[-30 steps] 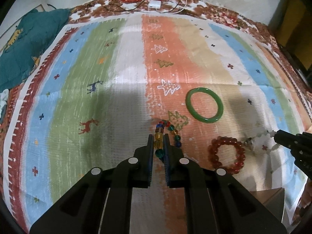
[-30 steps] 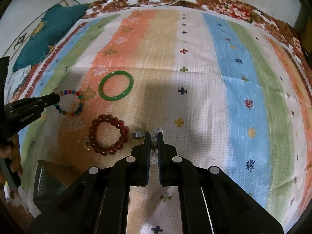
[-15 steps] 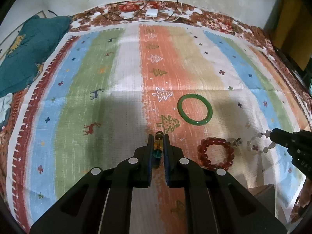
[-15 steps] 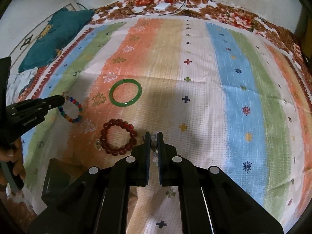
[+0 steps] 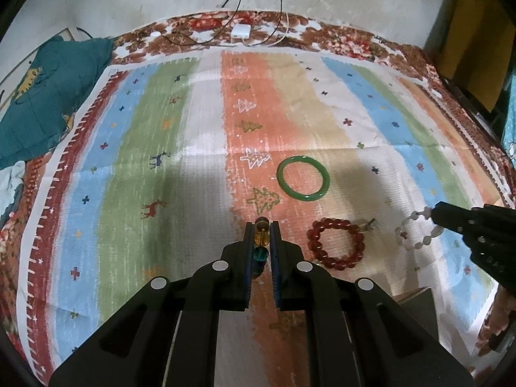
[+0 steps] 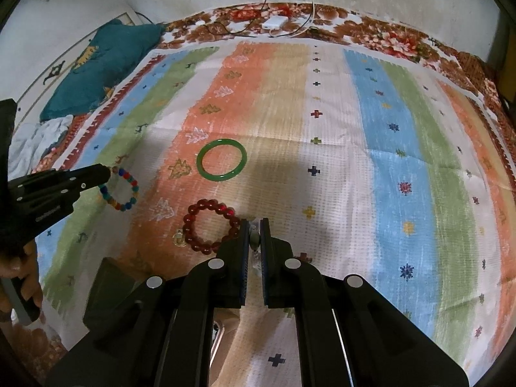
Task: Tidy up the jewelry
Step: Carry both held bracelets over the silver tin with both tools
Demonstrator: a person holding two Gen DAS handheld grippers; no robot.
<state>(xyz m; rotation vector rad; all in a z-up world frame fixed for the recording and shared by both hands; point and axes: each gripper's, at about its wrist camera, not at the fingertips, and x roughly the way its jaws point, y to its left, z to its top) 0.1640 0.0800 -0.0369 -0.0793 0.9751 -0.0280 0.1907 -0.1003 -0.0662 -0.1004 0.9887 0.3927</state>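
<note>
From your left wrist camera, your left gripper (image 5: 261, 237) is clenched on the multicoloured bead bracelet (image 5: 261, 238): an amber bead and a teal one sit pinched between the blue pads, with a darker bead at the tips. Beyond it spreads the striped cloth (image 5: 180, 174), patterned with small trees, deer and crosses. The green bangle (image 5: 303, 178) lies flat on the orange stripe, ahead and to the right of the tips. Nearer you and to the right lies the red bead bracelet (image 5: 335, 243), with a small metal piece (image 5: 370, 224) touching its far right edge. At the right edge your right gripper (image 5: 433, 213) reaches in, holding the white bead bracelet (image 5: 416, 232), which hangs from its tip. A teal cushion (image 5: 48, 96) sits at the far left, and a white charger (image 5: 240, 30) with cables lies at the far border.

From your right wrist camera, your right gripper (image 6: 254, 225) is closed on a pale bead of the white bead bracelet (image 6: 254, 235). The red bead bracelet (image 6: 211, 224) lies just left of its tips, and the green bangle (image 6: 221, 160) farther on. At the left, your left gripper (image 6: 108, 172) holds the multicoloured bead bracelet (image 6: 122, 190) dangling clear of the cloth, and a hand (image 6: 19, 277) grips its handle. A dark box (image 6: 113, 287) sits at lower left.
</note>
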